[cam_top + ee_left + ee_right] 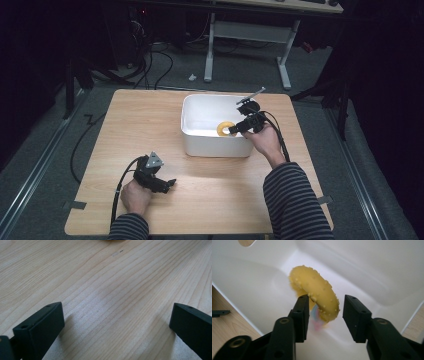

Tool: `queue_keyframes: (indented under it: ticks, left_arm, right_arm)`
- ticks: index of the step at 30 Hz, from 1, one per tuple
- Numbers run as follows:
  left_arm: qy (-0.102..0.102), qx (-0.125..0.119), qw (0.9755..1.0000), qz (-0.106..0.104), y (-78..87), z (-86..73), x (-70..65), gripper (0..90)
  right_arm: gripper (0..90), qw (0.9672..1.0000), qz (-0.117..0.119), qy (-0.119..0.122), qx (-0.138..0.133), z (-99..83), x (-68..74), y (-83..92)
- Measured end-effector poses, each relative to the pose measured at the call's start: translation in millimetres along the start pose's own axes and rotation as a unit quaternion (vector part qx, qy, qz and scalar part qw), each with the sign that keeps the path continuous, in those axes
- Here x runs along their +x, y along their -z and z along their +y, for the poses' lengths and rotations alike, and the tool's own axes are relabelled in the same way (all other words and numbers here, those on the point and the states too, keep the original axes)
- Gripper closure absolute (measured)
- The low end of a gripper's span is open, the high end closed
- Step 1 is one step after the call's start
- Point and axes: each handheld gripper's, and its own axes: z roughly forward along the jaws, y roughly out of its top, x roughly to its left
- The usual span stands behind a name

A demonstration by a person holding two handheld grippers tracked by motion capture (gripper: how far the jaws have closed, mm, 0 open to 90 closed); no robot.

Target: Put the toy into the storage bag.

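down front, left gripper (167, 184) sits low over bare counter (225, 200), jaws spread wide, holding nothing, loads of room around. right gripper (325, 311) hangs inside the white tub (192, 142), jaws partly open either side of a bumpy yellow ring (313, 291), which is tilted on edge, looks loose, tub walls close.

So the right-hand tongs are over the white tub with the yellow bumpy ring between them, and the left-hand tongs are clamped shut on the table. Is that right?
Not quite: the left tongs are open, their black jaws standing wide apart over bare wood, as the left gripper view shows. The rest holds: the right tongs are over the white tub with the yellow bumpy ring between them.
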Motion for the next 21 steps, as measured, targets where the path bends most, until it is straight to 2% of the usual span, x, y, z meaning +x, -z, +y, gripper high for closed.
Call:
queue_keyframes:
  ticks: [3, 4, 11, 12, 13, 14, 15, 16, 19, 21]
  left_arm:
    - [0.000, 0.000, 1.0000, 0.000, 0.0, 0.0, 0.0, 0.0]
    - [0.000, 0.000, 1.0000, 0.000, 0.0, 0.0, -0.1, 0.0]
    - [-0.001, 0.000, 1.0000, -0.001, 0.0, 0.0, -0.1, 0.0]
    - [-0.001, 0.000, 1.0000, -0.001, 0.0, 0.0, -0.1, 0.0]
    - [-0.001, 0.000, 1.0000, -0.001, 0.0, 0.0, -0.1, 0.0]
    - [-0.001, 0.000, 1.0000, -0.001, 0.0, 0.0, -0.1, 0.0]
    - [-0.001, 0.000, 1.0000, -0.001, 0.0, 0.0, -0.1, 0.0]
    - [-0.001, 0.000, 1.0000, -0.001, 0.0, 0.0, -0.1, 0.0]
    - [-0.001, 0.000, 1.0000, -0.001, 0.0, 0.0, -0.1, 0.0]
    - [-0.001, 0.000, 1.0000, -0.001, 0.0, 0.0, -0.1, 0.0]
  right_arm:
    - [54.4, 0.9998, -0.007, 0.007, -0.016, -1.3, 0.4, 3.1]
    - [52.5, 0.9995, -0.006, 0.000, -0.031, -3.2, -0.4, 8.5]
    - [49.8, 0.9979, -0.016, -0.003, -0.062, -16.2, -5.2, 26.6]
    - [49.3, 0.9967, -0.020, -0.008, -0.078, -22.6, -8.2, 34.0]
    - [49.3, 0.9967, -0.020, -0.008, -0.078, -22.6, -8.2, 34.0]
    - [49.0, 0.9952, -0.023, -0.011, -0.095, -29.2, -12.0, 42.2]
    - [49.0, 0.9952, -0.023, -0.011, -0.095, -29.2, -12.0, 42.2]
    - [48.4, 0.9935, -0.019, -0.019, -0.111, -35.8, -16.0, 50.0]
    - [48.1, 0.9924, -0.021, -0.024, -0.119, -42.3, -19.1, 57.5]
    - [47.5, 0.9904, -0.020, -0.028, -0.134, -52.7, -23.6, 66.5]
